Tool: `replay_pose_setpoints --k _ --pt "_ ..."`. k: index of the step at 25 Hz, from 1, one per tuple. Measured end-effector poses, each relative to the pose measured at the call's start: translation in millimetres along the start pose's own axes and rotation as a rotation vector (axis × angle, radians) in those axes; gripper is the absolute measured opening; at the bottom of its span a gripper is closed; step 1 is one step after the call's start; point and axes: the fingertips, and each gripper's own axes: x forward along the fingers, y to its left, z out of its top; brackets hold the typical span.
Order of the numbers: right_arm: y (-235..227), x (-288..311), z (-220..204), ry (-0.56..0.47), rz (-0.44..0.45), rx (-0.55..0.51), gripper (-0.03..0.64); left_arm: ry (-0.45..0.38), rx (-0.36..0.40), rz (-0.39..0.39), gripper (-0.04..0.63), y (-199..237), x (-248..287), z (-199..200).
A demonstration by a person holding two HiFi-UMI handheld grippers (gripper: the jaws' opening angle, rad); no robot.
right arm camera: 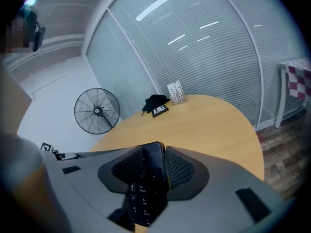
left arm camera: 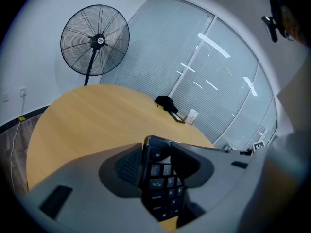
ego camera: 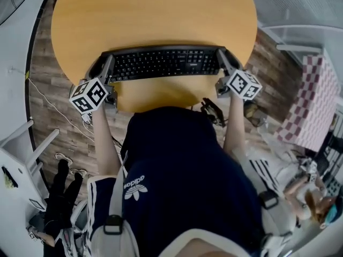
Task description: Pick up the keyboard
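Black keyboard (ego camera: 161, 63) spans the near edge of the round wooden counter (ego camera: 150, 15). We've got the left hand-held gripper (ego camera: 105, 64) clamped on its left end and the right hand-held gripper (ego camera: 224, 59) clamped on its right end, jaws tight on the casing. We can't tell if it's off the surface.

Item: keyboard (ego camera: 163, 63), one, black, full-width, dark keys with pale legends, numeric pad at its right end. It is lying lengthwise across the upper middle of the head view, keys facing up, over the near edge of the round wooden tabletop (ego camera: 150, 15). The left tongs (ego camera: 107, 64) are clamping its left end and the right tongs (ego camera: 222, 59) its right end. Whether it is resting on the tabletop or clearing it cannot be told.
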Motion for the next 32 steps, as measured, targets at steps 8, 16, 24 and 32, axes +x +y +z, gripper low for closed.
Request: replay_pose_setpoints --k 8,16,24,32 --pt "32.2 -34.5 47.6 -0.134 0.042 -0.092 0.138 -0.144 0.078 -0.048 0.173 -29.2 -32.3 44.6" --pt "54.4 -82.7 81.4 -0.244 0.041 -0.132 0.137 -0.263 0.142 -0.089 0.173 -66.0 -67.1 74.8" --pt "94.4 -131.4 113.1 -0.350 0.030 -0.176 0.138 -0.366 0.183 -0.132 0.173 -88.4 -113.7 106.9" --pt "116.8 -161.9 133.1 -0.420 0.040 -0.233 0.137 -0.442 0.192 -0.156 0.173 -105.2 -142.7 125.9"
